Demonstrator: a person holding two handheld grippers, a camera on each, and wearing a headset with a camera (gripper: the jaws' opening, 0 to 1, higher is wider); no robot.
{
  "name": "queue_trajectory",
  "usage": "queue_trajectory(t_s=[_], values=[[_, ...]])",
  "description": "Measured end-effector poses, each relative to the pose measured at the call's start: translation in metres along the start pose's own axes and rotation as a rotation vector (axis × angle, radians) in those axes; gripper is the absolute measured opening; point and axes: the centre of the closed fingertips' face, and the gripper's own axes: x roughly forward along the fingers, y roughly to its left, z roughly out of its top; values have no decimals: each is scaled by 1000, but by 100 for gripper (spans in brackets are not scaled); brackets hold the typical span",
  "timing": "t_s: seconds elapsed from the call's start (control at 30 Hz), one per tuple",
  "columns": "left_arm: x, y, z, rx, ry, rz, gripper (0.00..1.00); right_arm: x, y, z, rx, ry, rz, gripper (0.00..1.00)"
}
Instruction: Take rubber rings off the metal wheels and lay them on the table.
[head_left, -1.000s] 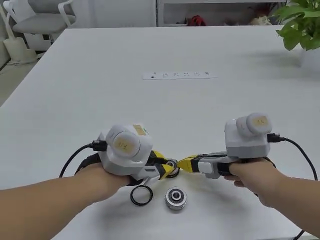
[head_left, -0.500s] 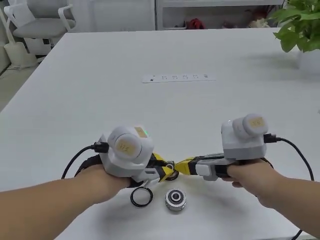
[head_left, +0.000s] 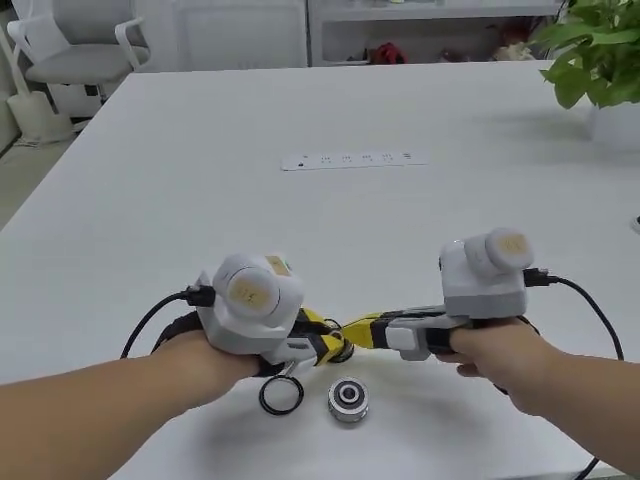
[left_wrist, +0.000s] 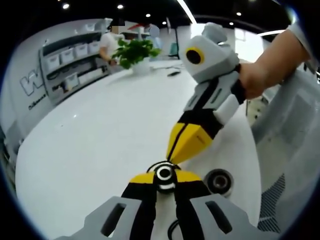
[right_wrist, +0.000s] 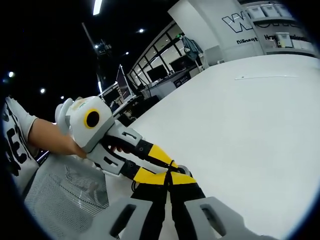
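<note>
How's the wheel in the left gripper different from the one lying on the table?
The held wheel is clamped in the jaws of the left gripper; the table wheel lies flat, free. The right gripper pinches at the held wheel's rim; nothing touches the table wheel, which has a loose ring beside it. Both are round and metal.

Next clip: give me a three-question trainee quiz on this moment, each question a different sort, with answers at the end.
1. True or false: a loose rubber ring lies on the table.
2. The left gripper is shut on: A) a metal wheel; B) a power strip; C) a plant leaf.
3. Short answer: in the head view, what rests on the table just right of the loose rubber ring?

Key: 1 true; 2 A; 3 a second metal wheel.
</note>
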Motion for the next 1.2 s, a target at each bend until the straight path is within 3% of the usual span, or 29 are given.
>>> queue_trajectory(t_s=[0.23,0.43,0.7,0.93,1.2], values=[[-7,-3,0,-16,-4,-24,18,-2,0,1,25,-10,1,0],[-19,-9,6,-15,-44,-54,28,-2,3,3,48,-15,13,0],[-39,-3,14,-24,-106,-46,35,-5,7,11,81,-45,34,0],[-57,-7,9,6,-126,-79,50,-6,16,14,97,-56,57,0],[-77,-9,7,-26,-164,-93,60,-2,25,13,103,-44,89,0]])
